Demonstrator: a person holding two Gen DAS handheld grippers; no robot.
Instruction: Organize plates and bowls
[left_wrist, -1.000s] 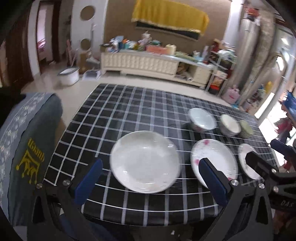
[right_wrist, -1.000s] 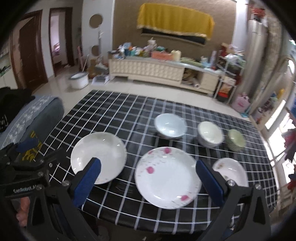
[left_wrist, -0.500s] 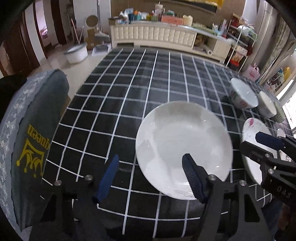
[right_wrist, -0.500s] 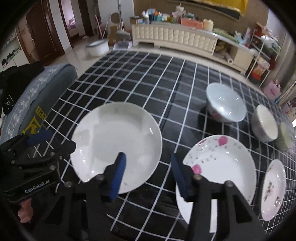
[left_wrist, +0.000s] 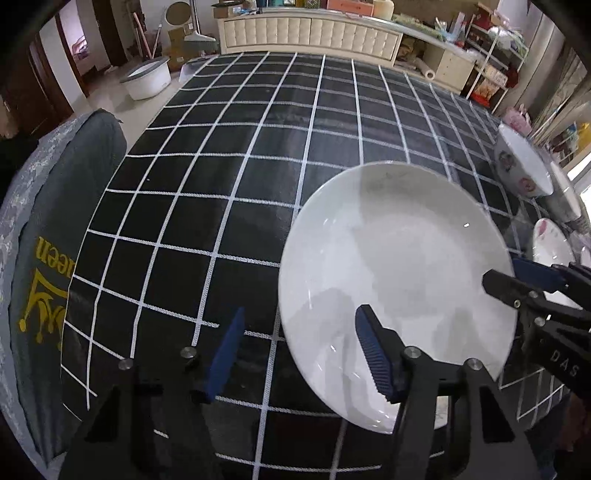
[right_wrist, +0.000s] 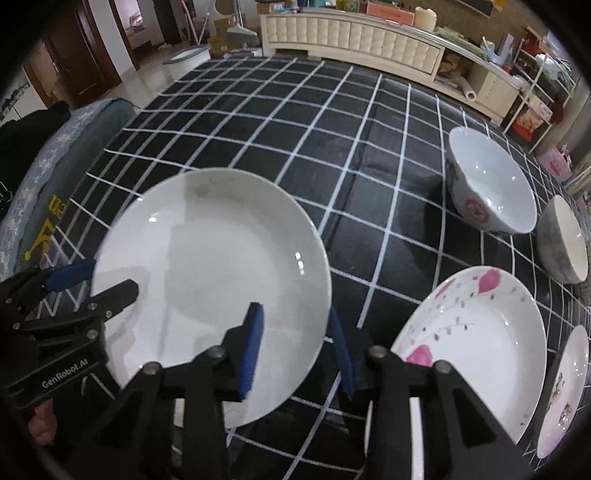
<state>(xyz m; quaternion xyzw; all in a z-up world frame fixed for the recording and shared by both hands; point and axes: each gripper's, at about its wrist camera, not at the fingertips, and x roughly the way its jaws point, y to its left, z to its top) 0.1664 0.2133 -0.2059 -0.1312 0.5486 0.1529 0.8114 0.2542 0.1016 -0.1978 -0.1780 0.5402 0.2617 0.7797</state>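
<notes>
A plain white plate (left_wrist: 399, 273) lies on the black checked tablecloth (left_wrist: 258, 155); it also shows in the right wrist view (right_wrist: 214, 273). My left gripper (left_wrist: 299, 350) is open and straddles the plate's left rim, one finger over the plate, one outside. My right gripper (right_wrist: 299, 347) is open and straddles the plate's right rim the same way. To the right lie a pink-flowered plate (right_wrist: 476, 332), a small patterned plate (right_wrist: 565, 391), a white bowl with red marks (right_wrist: 491, 184) and a grey bowl (right_wrist: 565, 240).
A chair back in grey cloth with yellow lettering (left_wrist: 48, 258) stands at the table's left edge. A white sideboard (right_wrist: 354, 37) stands beyond the far edge. The table's front edge is just below both grippers.
Both grippers have dropped low and closed in on the white plate from either side. Their jaws have narrowed from wide open to a smaller gap astride the rim.
</notes>
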